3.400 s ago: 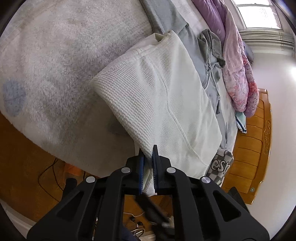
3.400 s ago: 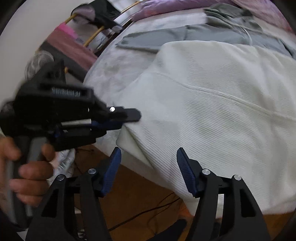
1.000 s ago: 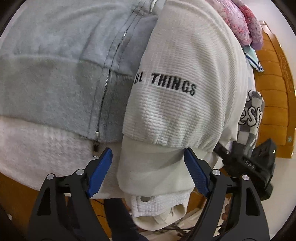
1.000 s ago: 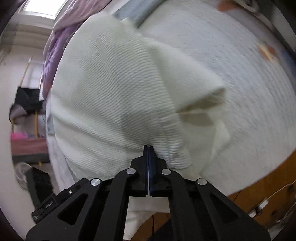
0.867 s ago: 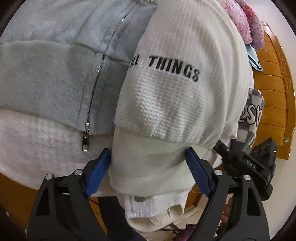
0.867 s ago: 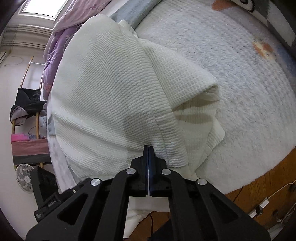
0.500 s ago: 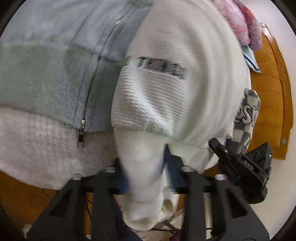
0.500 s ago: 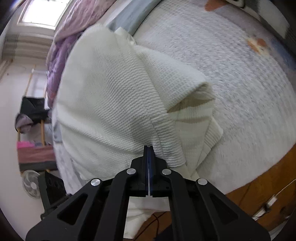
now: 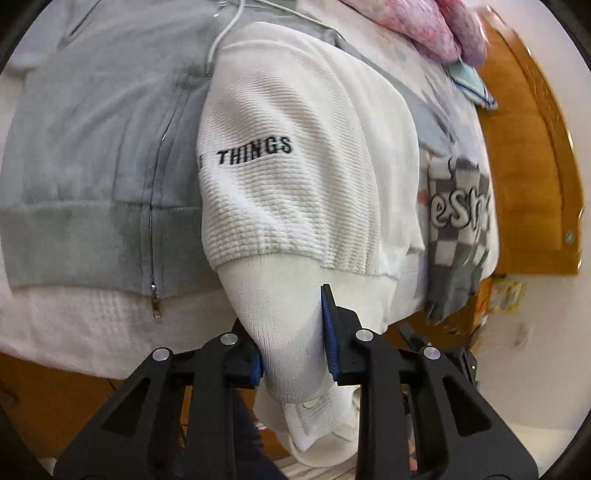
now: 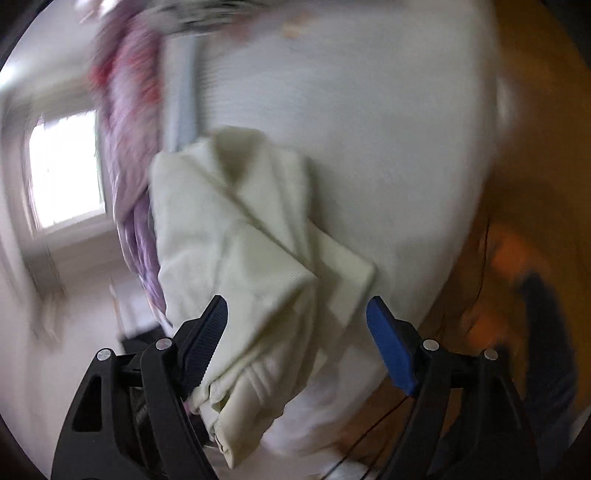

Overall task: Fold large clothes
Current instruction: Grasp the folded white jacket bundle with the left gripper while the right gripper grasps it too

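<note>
A white waffle-knit sweater point(image 9: 295, 192) with black "THINGS" lettering lies on the bed, partly over a grey zip hoodie point(image 9: 96, 155). My left gripper point(image 9: 291, 332) is shut on the sweater's smooth white ribbed cuff point(image 9: 288, 306) at the bed's near edge. In the blurred right wrist view the same cream sweater point(image 10: 229, 251) lies folded on the white bed cover point(image 10: 388, 147). My right gripper point(image 10: 295, 332) is open above its near edge, holding nothing.
A grey-and-white checkered garment with lettering point(image 9: 458, 229) hangs over the bed edge to the right. Pink and purple bedding point(image 9: 436, 26) is piled at the back. A wooden bed frame point(image 9: 532, 177) runs along the right. Wooden floor point(image 10: 524, 221) lies beside the bed.
My left gripper has closed on the sweater's cuff. My right gripper has opened, let go of the sweater and swung away quickly.
</note>
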A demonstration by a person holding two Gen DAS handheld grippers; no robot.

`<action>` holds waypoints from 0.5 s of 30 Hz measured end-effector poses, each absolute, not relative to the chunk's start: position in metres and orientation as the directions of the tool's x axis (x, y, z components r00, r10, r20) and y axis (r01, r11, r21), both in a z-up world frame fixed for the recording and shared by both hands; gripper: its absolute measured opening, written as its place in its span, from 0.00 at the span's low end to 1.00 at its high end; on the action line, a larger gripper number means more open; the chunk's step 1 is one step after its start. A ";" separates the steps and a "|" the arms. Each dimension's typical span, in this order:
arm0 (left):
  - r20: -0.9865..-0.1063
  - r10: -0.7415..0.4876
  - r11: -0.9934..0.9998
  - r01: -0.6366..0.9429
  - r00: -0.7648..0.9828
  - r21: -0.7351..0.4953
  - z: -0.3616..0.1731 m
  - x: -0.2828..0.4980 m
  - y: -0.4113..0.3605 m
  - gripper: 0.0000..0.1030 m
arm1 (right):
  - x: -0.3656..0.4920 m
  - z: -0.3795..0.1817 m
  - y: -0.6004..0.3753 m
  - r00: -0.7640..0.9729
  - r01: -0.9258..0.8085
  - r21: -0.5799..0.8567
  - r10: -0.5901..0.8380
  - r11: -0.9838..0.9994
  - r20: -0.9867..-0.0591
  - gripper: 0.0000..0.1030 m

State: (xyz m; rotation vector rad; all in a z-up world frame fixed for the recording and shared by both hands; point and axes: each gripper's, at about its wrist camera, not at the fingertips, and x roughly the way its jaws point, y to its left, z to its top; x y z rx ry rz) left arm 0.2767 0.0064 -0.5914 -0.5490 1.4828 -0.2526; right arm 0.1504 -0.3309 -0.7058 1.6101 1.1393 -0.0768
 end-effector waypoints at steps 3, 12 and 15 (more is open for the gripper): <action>-0.867 -0.490 0.849 -0.179 0.084 -0.497 -0.596 0.276 0.010 0.24 | 0.151 -0.713 -0.322 0.572 0.711 0.702 0.615 -0.040 -0.544 0.73; -0.844 -0.527 0.827 -0.172 0.097 -0.536 -0.586 0.281 0.009 0.24 | 0.166 -0.746 -0.305 0.540 0.757 0.644 0.662 -0.113 -0.519 0.78; -0.834 -0.544 0.815 -0.175 0.096 -0.552 -0.586 0.283 0.010 0.24 | 0.163 -0.756 -0.301 0.595 0.729 0.654 0.657 -0.200 -0.463 0.79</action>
